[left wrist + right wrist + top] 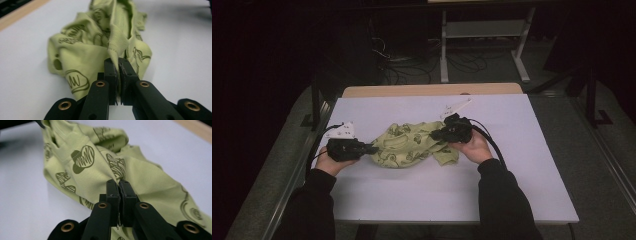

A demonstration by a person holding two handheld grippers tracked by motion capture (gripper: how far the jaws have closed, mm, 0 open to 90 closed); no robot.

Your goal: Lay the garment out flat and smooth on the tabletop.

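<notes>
A crumpled light-green garment (pixel 409 144) printed with dark doodles lies in the middle of the white table (pixel 422 195). My left gripper (pixel 373 148) is at its left edge, shut on a ribbed hem of the garment (pixel 117 42), which runs up between the two black jaws. My right gripper (pixel 434 134) is at the garment's right side, shut on a fold of the printed cloth (pixel 117 167). A hand holds each gripper, and both forearms wear dark sleeves.
The white table has a wooden strip (pixel 432 90) along its far edge. A small white tag (pixel 456 107) lies behind the right gripper. Beyond the table stand a metal frame (pixel 484 45) and floor cables. Bare table surface lies in front of the garment.
</notes>
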